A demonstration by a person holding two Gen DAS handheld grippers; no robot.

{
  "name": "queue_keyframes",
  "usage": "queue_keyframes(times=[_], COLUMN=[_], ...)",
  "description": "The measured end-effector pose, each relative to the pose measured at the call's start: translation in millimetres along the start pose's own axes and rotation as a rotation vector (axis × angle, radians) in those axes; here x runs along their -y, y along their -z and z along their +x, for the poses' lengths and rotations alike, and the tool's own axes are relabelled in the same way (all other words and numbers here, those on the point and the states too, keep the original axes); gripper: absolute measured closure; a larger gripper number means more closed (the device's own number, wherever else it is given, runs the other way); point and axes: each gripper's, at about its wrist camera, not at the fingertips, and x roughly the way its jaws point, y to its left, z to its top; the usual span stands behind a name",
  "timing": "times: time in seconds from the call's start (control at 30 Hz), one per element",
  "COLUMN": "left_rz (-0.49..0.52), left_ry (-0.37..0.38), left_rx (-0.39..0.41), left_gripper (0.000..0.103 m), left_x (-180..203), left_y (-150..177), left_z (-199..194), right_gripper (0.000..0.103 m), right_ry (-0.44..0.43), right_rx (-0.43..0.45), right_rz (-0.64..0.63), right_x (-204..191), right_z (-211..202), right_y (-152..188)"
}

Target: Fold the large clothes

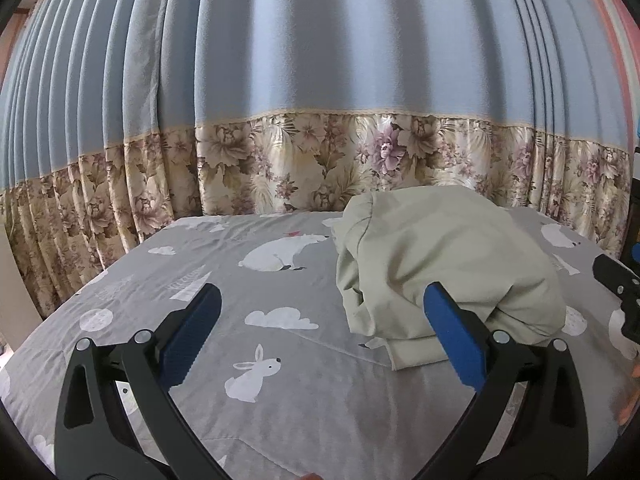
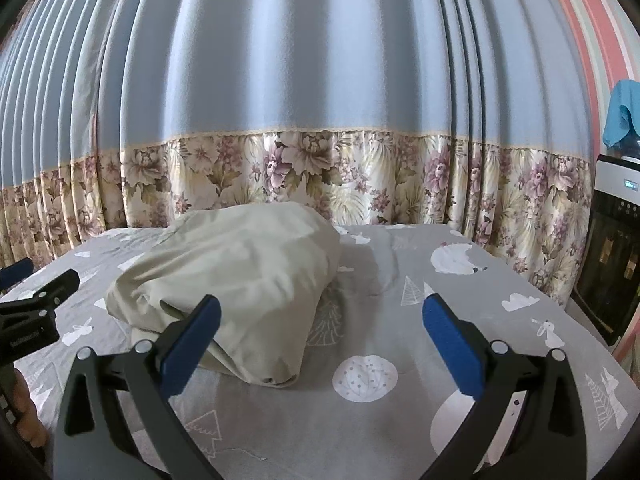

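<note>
Item: pale green garment (image 1: 444,264), bundled in a loose rumpled heap, unfolded, lying on the bed (image 1: 280,400) toward its far half, near the curtain. In the left wrist view it sits right of centre; in the right wrist view it sits left of centre (image 2: 236,284), so it lies between the two tools

Support: bed covered by a grey sheet printed with white polar bears, rabbits, clouds, trees and spotted discs. Bare sheet surrounds the heap on all sides

Left tongs (image 1: 322,332): spread wide, blue pads apart, gripping nothing, held above the sheet on the near side of the garment. The right-hand pad overlaps the heap's near edge in the picture; contact cannot be told

Right tongs (image 2: 322,336): likewise spread wide and empty, above the sheet. The left-hand pad overlaps the garment's near corner in the picture; contact cannot be told

Cross-sightings: the right tool's black frame shows at the right edge of the left wrist view; the left tool's black frame shows at the left edge of the right wrist view, with part of a hand (image 2: 30,416) below it

Surroundings: blue pleated curtain (image 2: 300,60) with floral lower band behind the bed; striped pink wall (image 2: 600,28) at right; black-and-white appliance (image 2: 612,256) beside the bed; blue cloth (image 2: 624,114) draped above it
</note>
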Motion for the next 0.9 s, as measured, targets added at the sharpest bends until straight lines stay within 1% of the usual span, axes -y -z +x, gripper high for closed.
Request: queue_keyframes(times=[0.13,0.23,0.33,0.5,0.67,0.73,0.83,0.9], left_rz=[-0.006,-0.001,0.002,0.020,0.001,0.010,0.027,0.027], left_ry=[-0.009,0.004,-0.006,-0.010,-0.016,-0.025,-0.011,0.001], left_rx=[0.010,0.000,0.009,0.013,0.023,0.017,-0.005,-0.015], left_gripper=[0.003,0.003,0.003,0.003,0.003,0.003,0.003,0.003], left_x=[-2.2,-1.8,-2.0,-1.2,-3.5,-1.9,0.2,-0.7], left_y=[-0.6,0.8,1.2,-0.1,-1.0,-0.9,-1.0,-1.0], left_z=[-1.2,-2.2,-5.1,-3.7,-3.8,-3.1,1.6,3.6], right_gripper=[0.002,0.002,0.002,0.002,0.002,0.002,0.002,0.002], right_ry=[-0.004,-0.009,-0.001,-0.004,0.001,0.002,-0.002,-0.009], right_rx=[-0.008,-0.016,0.003,-0.004,-0.004,0.002,-0.018,-0.017], right_rz=[0.028,0.013,0.008,0.029,0.002,0.009,0.030,0.042], right_x=[6.4,3.6,2.7,6.8,1.4,3.0,6.6,8.7], right_z=[2.5,4.3,0.9,2.1,2.0,1.0,5.1,4.6], right_y=[-0.3,-0.6,-0.2,0.1,0.1,0.3,0.1,0.5])
